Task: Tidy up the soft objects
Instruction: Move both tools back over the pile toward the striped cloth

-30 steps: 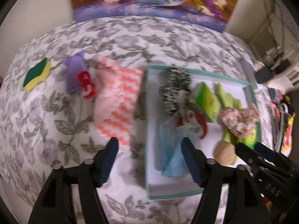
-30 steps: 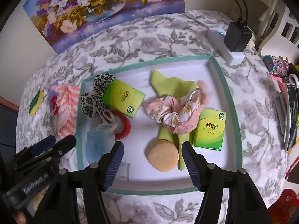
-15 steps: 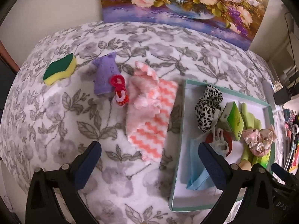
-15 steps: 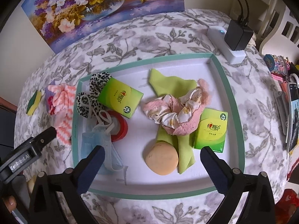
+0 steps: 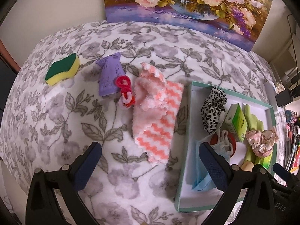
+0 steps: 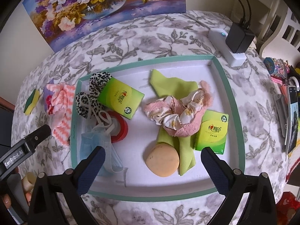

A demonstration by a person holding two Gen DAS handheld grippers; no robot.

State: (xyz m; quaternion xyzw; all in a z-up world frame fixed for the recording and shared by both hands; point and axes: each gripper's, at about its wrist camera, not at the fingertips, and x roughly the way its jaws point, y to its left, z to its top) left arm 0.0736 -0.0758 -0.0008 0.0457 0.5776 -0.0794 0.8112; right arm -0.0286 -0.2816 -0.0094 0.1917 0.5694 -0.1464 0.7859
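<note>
My left gripper [image 5: 150,161] is open and empty above the floral blanket, just in front of a pink-and-white zigzag cloth [image 5: 155,120]. Beyond the cloth lie a red hair tie [image 5: 124,90], a purple tube [image 5: 110,76] and a green-yellow sponge [image 5: 62,69]. The teal-rimmed tray [image 6: 230,97] holds a blue mask [image 6: 97,142], a leopard scrunchie [image 6: 93,93], a red tape roll [image 6: 121,129], two green tissue packs [image 6: 121,97], a green cloth [image 6: 168,84], a pink scrunchie [image 6: 178,112] and a round peach puff [image 6: 162,159]. My right gripper [image 6: 152,159] hangs open over the tray's near side, holding nothing.
A flower painting [image 5: 187,5] leans against the back wall. A white power strip with a black charger [image 6: 238,37] lies behind the tray's far right corner. A phone [image 6: 292,120] and small clutter line the right edge. The left gripper's finger [image 6: 28,144] shows left of the tray.
Both grippers' jaws have spread wider. The left gripper has shifted left, from over the blue mask in the tray to in front of the zigzag cloth. The right gripper has stayed put.
</note>
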